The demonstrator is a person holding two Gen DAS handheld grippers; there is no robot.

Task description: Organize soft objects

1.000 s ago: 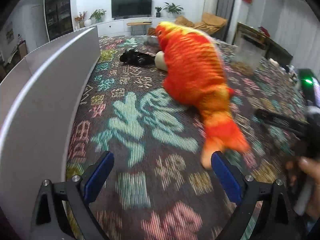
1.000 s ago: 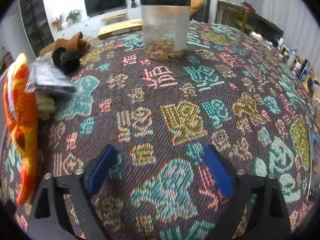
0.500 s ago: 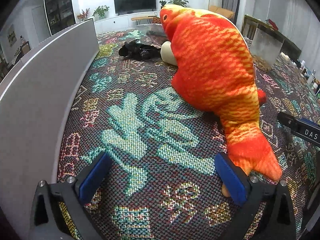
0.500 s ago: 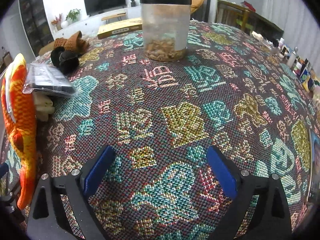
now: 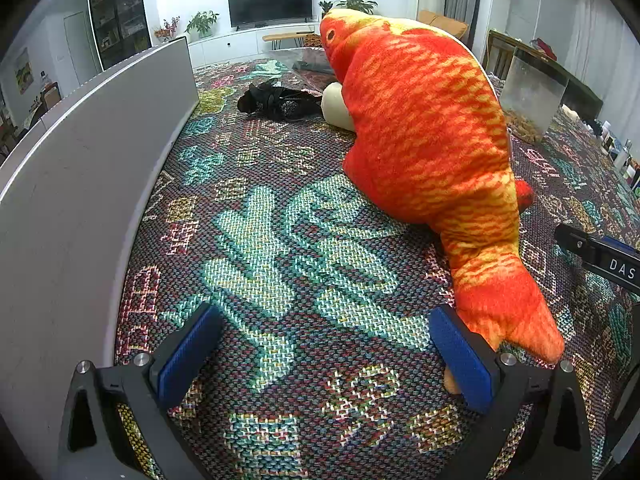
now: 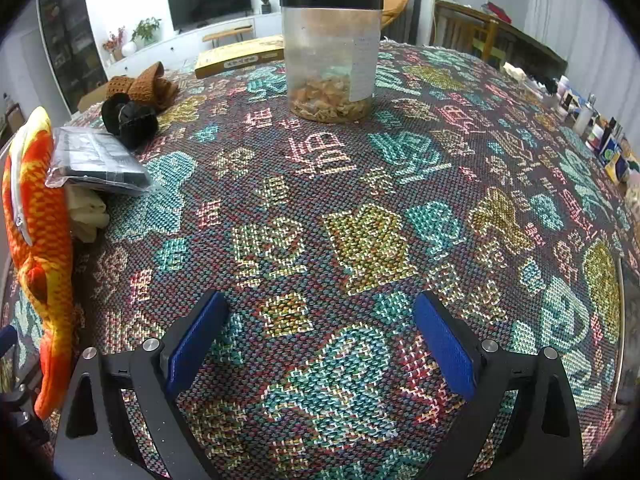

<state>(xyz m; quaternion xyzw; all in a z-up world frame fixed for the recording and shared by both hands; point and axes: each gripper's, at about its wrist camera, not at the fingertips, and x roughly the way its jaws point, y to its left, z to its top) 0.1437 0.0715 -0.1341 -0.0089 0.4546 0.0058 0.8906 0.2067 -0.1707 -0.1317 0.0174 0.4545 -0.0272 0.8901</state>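
Left gripper (image 5: 322, 346) jaws spread wide after just opening, only patterned surface (image 5: 280, 248) between them. Orange plush fish (image 5: 424, 128) lying right of the gap, tail fin just behind the right-hand pad, touching or nearly. Right gripper (image 6: 320, 342) jaws wide, empty; fish (image 6: 38, 220) far left of them.

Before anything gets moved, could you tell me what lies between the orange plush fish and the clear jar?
In the right wrist view, a bagged dark item atop cream cloth beside the fish, then bare cloth up to the jar.
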